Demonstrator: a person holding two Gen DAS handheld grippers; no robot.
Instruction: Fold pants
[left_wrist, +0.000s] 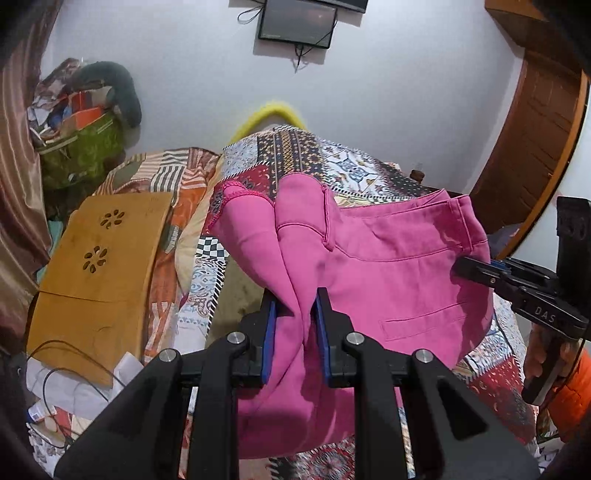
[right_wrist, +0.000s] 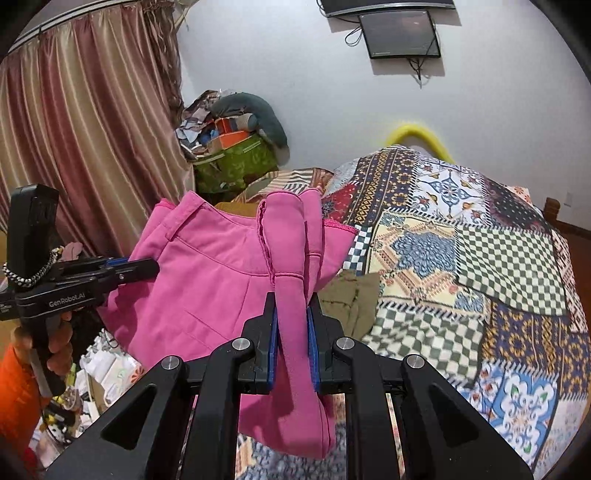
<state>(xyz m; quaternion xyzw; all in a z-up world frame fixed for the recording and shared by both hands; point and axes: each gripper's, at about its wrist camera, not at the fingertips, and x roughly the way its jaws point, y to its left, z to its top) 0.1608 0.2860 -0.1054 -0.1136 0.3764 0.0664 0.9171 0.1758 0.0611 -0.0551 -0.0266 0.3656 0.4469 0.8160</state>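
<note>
The pink pants (left_wrist: 388, 266) hang in the air above the patchwork bedspread (left_wrist: 369, 173), held between both grippers. My left gripper (left_wrist: 295, 299) is shut on a bunched fold of the pants; it also shows at the left of the right wrist view (right_wrist: 147, 267). My right gripper (right_wrist: 291, 302) is shut on another bunched fold of the pink pants (right_wrist: 214, 280); it also shows at the right of the left wrist view (left_wrist: 461, 266). The waistband with belt loops faces up and away. A back welt pocket shows in the left wrist view.
An olive-green garment (right_wrist: 351, 299) lies on the bedspread (right_wrist: 480, 258) under the pants. A wooden lap tray (left_wrist: 96, 273) and cables lie on the bed's left side. A pile of bags (right_wrist: 236, 155) stands by the curtain (right_wrist: 74, 140). A wooden door (left_wrist: 532, 147) is at the right.
</note>
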